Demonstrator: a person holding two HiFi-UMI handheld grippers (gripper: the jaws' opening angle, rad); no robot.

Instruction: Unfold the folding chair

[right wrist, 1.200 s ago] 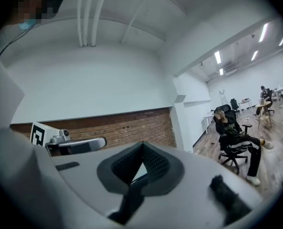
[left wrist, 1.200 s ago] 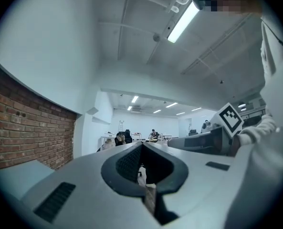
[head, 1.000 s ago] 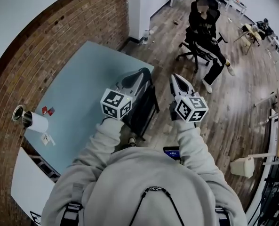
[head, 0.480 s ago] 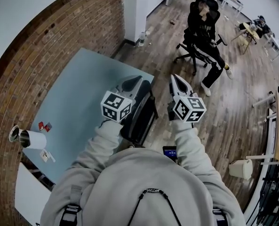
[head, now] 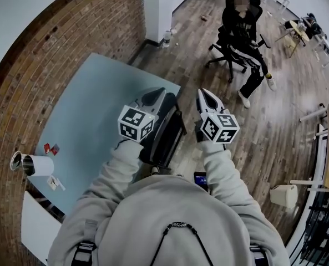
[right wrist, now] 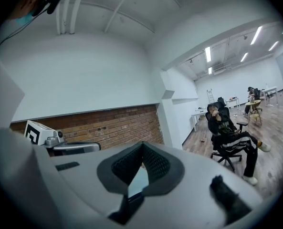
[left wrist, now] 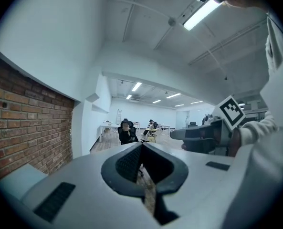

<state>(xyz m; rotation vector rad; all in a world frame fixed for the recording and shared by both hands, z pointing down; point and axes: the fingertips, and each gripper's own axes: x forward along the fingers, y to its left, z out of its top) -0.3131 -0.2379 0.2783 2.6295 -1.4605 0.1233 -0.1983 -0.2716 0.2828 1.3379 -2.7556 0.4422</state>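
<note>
Head view: person in a grey hoodie [head: 170, 220] stands over the scene, 1 gripper in each hand, both held out level in front of the chest.

- Left gripper [head: 155, 95]: jaws pressed together at the tips, nothing between them. Its own view [left wrist: 142, 146] confirms this; only wood floor shows through the gap behind the pads.
- Right gripper [head: 205, 95]: jaws likewise pressed together and empty, seen also in its own view [right wrist: 142, 145].
- Folding chair [head: 167, 135]: black, still folded flat, standing upright below and between the 2 grippers, just beside the right edge of the light blue table [head: 86, 110]. Neither gripper touches it. Contact with the table cannot be told.
- On the table's near left end: a white paper roll [head: 38, 164] and 2 small red items [head: 50, 148].
- Brick wall [head: 47, 54] runs along the table's far side.
- Background: a seated person [head: 243, 24] on a black office chair, well apart from the work area. A white bin [head: 284, 195] stands on the floor to the right.
</note>
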